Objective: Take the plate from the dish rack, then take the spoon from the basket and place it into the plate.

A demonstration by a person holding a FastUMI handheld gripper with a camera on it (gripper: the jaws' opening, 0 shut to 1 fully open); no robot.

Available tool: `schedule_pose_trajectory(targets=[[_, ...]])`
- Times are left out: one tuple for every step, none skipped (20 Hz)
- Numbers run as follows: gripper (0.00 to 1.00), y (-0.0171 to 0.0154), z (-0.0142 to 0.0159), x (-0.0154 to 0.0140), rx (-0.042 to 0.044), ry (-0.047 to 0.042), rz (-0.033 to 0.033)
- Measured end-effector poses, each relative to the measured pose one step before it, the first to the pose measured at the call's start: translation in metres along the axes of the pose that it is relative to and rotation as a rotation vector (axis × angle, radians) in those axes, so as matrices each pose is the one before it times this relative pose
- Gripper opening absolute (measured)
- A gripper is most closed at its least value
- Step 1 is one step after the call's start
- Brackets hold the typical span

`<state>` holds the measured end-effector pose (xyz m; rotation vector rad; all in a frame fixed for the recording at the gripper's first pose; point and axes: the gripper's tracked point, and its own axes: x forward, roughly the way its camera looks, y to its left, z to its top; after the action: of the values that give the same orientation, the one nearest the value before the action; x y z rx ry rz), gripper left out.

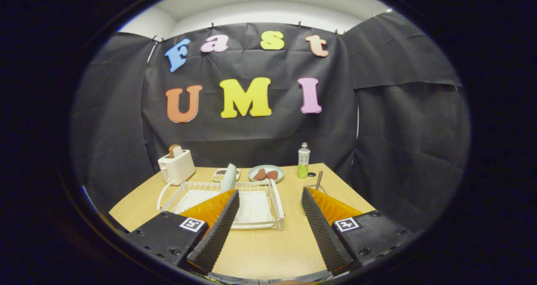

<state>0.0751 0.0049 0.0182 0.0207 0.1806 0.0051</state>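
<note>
**Jaws wide apart above the table, plate on edge in the rack**

Jaws stand wide apart with nothing between them but bare wooden table (260, 251); the gripper (266, 230) hovers over the near part of the tabletop and touches nothing.

Far beyond the left finger, at the table's back left corner, sits a white toaster (176, 166) with a slice of bread (175, 150) poking out of its slot. A white cord (161, 194) loops from it along the tabletop toward the rack.

Just ahead of the left finger lies the white wire dish rack (256, 207), and the fingertip overlaps its near left part in the view. The plate (228, 178) stands on edge in the rack's far side, upright and leaning slightly, pale in colour. Behind the rack, near the plate, rests a small white dish (221, 175) holding something dark and grainy; what it is cannot be told.

Beyond the gap between the fingers, behind the rack's right end, a pale green saucer (266, 173) carries two brown pieces of food (266, 174).

Further right stands a clear bottle (303, 161) with a green lower part, and a small dark round cap (311, 174) lies just beside its base.

Just beyond the right finger, the basket (312, 188) is partly hidden by the fingertip; a brown spoon (319, 180) handle sticks up out of it, tilted.
</note>
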Motion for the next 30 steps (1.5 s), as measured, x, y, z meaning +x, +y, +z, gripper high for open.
schedule_pose_trajectory(targets=[[0.97,0.00234,0.0068,0.00932,-0.00661,0.01561,0.0041],[0.97,0.00004,0.00573,0.00876,-0.00874,0.01654,-0.00722],[0.97,-0.00229,0.00451,0.01027,-0.0059,0.01847,-0.01384],[0.96,0.00218,0.00484,0.01114,-0.00835,0.02207,-0.00269],[0.95,0.00288,0.00383,0.00944,-0.00477,0.02099,0.00453],[0.95,0.00458,0.0028,0.01179,-0.01433,0.02712,0.01253],[0.94,0.00115,0.00314,0.01118,-0.00477,0.02803,-0.00048],[0.94,0.00015,0.00172,0.01082,-0.00192,0.031,0.00118],[0.93,0.00417,0.00174,0.00998,-0.00256,0.03428,0.00718],[0.93,0.00368,-0.00174,0.01079,-0.00438,0.05011,0.00748],[0.92,0.00347,0.00129,0.00734,0.01451,0.0339,0.01229],[0.92,0.00427,0.00264,0.00787,0.01944,0.02882,0.00784],[0.92,0.00549,0.00403,0.00635,0.00316,0.02527,0.01216],[0.92,0.00681,0.00396,0.00744,-0.02005,0.02032,0.01681],[0.92,0.00623,0.00464,0.00767,-0.01913,0.01043,0.01229],[0.92,0.0061,0.00398,0.00939,-0.03103,0.01624,0.00719],[0.91,0.0063,0.00343,0.00841,-0.01779,0.02362,-0.00337],[0.91,0.00788,0.00144,0.0045,-0.01329,0.02881,0.00591],[0.92,0.01232,0.00349,0.00583,-0.00978,0.02271,0.02323],[0.92,0.01064,-0.00007,0.00467,-0.01783,0.03293,0.01771],[0.92,0.00729,0.00265,0.00616,-0.01178,0.02527,0.00291],[0.92,0.00214,0.00097,0.00684,-0.01457,0.03282,-0.02358],[0.91,-0.00089,0.00095,0.00697,-0.01034,0.02861,-0.04065],[0.91,-0.0008,0.00098,0.0078,-0.015,0.03714,-0.04032],[0.84,-0.00116,0.00193,0.00552,-0.014,0.02597,-0.04159],[0.76,-0.00369,0.00818,0.00288,-0.00536,0.00466,-0.05849],[0.69,-0.00105,0.00792,0.00224,-0.01724,0.0068,-0.04139],[0.66,-0.00021,0.00089,0.00563,-0.02645,0.01874,-0.04417],[0.62,-0.00219,-0.00041,0.00274,-0.02377,0.03565,-0.04507],[0.59,-0.00222,-0.0055,0.00238,-0.03,0.05363,-0.04809]])
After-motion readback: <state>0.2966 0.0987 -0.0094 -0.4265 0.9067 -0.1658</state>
